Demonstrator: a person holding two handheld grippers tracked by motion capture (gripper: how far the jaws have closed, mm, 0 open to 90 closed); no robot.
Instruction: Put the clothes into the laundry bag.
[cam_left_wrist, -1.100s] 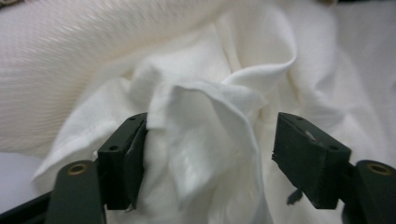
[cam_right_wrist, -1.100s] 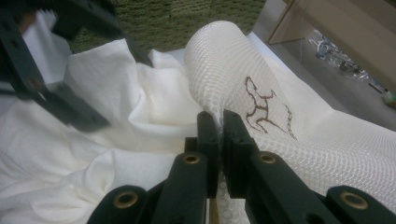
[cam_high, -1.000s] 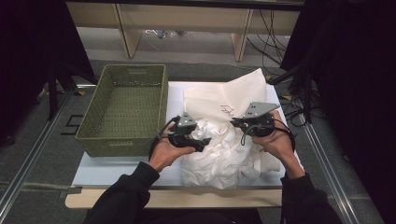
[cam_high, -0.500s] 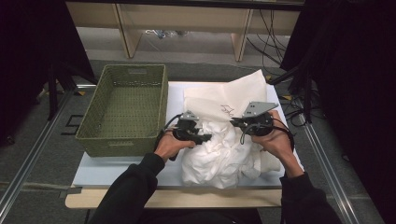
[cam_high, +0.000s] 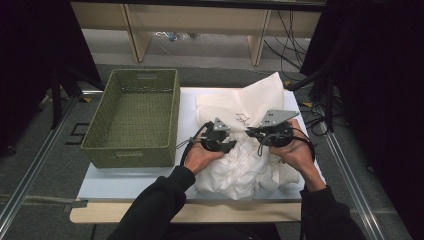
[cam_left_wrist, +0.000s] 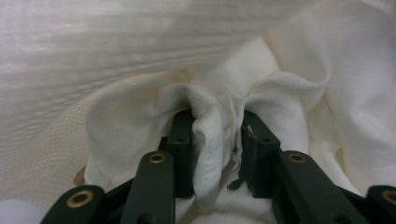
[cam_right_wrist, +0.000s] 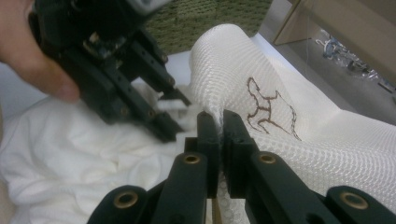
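Note:
A crumpled white cloth (cam_high: 245, 167) lies on the white tabletop in front of a white mesh bag (cam_high: 250, 100) with a brown stitched figure (cam_right_wrist: 268, 109). My left gripper (cam_high: 231, 145) sits at the cloth's left side. Its jaws have just been closing, and they now pinch a hemmed fold of the cloth (cam_left_wrist: 210, 140) between the pads. My right gripper (cam_high: 250, 133) is shut on the rim of the mesh bag (cam_right_wrist: 243, 60) and holds that edge raised. From the right gripper view, the left gripper (cam_right_wrist: 180, 116) shows close by, just beside the bag's raised edge.
A green woven basket (cam_high: 130, 155) stands on the left part of the table, beside the person's left hand. A white board (cam_high: 130, 182) covers the tabletop. Cables run along the floor at the right, and wooden furniture legs stand beyond the table.
The left gripper has moved right onto the cloth pile and shut on a fold of it. The right gripper has kept still on the mesh bag.

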